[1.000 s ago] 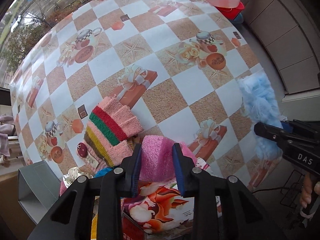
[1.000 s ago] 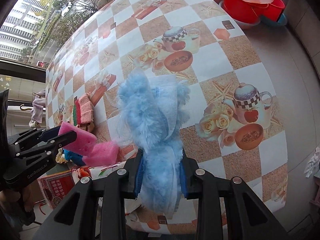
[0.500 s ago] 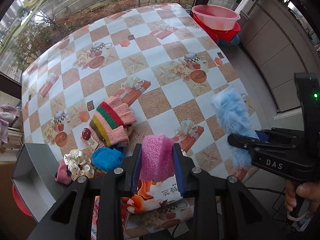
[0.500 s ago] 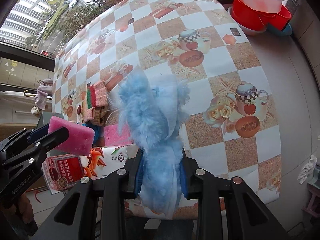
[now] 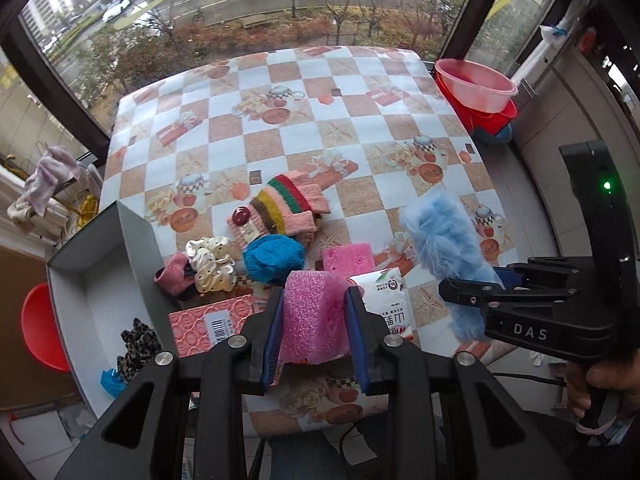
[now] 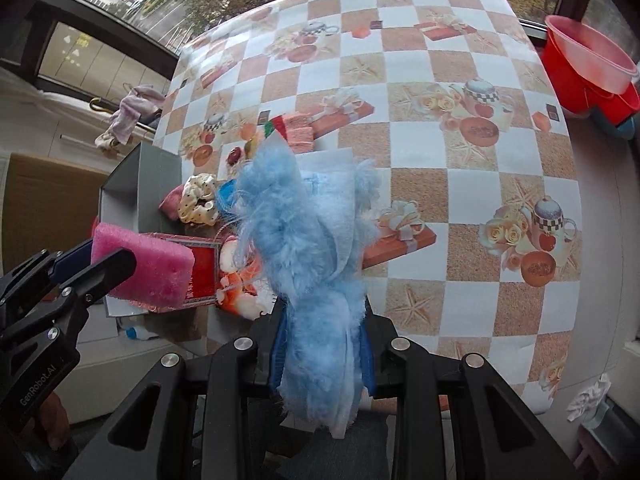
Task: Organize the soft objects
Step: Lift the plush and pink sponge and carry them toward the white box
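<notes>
The left claw (image 5: 314,322) clamps a pink sponge (image 5: 311,320), while the right claw (image 6: 322,350) pinches a fluffy blue duster (image 6: 308,248).

left tongs (image 5: 314,320): clamped, raised | right tongs (image 6: 324,356): clamped, raised

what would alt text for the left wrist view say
The left tongs grip a pink foam sponge above the near edge of a checkered table. The right tongs hold a fluffy blue duster, and an open grey box sits at the left.
</notes>
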{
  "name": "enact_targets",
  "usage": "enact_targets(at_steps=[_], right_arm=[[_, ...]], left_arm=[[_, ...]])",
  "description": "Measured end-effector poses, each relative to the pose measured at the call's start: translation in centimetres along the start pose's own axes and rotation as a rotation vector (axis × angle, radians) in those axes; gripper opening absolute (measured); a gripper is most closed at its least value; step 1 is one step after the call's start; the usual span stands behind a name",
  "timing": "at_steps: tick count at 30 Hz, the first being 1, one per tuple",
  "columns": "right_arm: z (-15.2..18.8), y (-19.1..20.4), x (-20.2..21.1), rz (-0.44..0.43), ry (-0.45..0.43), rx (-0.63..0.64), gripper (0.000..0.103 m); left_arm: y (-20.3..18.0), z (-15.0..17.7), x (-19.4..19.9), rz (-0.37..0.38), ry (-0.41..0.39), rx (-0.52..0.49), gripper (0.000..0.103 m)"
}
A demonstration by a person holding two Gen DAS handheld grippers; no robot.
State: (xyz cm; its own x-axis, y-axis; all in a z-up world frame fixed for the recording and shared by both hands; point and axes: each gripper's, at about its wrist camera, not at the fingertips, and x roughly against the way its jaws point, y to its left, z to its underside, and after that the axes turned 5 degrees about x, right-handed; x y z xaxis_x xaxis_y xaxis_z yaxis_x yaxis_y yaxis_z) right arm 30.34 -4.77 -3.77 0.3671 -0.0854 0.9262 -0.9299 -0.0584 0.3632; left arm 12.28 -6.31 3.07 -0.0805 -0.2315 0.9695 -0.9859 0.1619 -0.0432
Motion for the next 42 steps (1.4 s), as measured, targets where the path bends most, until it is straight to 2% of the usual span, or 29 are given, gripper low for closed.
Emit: enact_targets(at_steps=[6,14,22,32,42], right_arm=[[-1.1,3.0,0.3,-0.001,0.006,0.119,0.031],[-1.2,7.0,0.1,-0.013,0.015,0.258,0.031],[-1.1,8.9,0.1,-0.025,0.014,0.306,0.031],[-1.4,9.7,0.1,-0.029,0.005,0.317,0.031],[-1.8,11.2,0.2,-0.029,-0.008,0.344,0.031]], left_arm=[[3.2,1.1,2.4,-0.049,-0.066,0.122,0.033],[6.8,2.9,4.0,-0.097,-0.094,0.262,0.033],[8.4,3.9,4.7,-0.12,-0.106,0.304,0.033],[8.5,3.9,5.0,-0.126,-0.115,0.306,0.033],[10.2,3.9,5.8,-0.13,-0.132,0.332,0.033]])
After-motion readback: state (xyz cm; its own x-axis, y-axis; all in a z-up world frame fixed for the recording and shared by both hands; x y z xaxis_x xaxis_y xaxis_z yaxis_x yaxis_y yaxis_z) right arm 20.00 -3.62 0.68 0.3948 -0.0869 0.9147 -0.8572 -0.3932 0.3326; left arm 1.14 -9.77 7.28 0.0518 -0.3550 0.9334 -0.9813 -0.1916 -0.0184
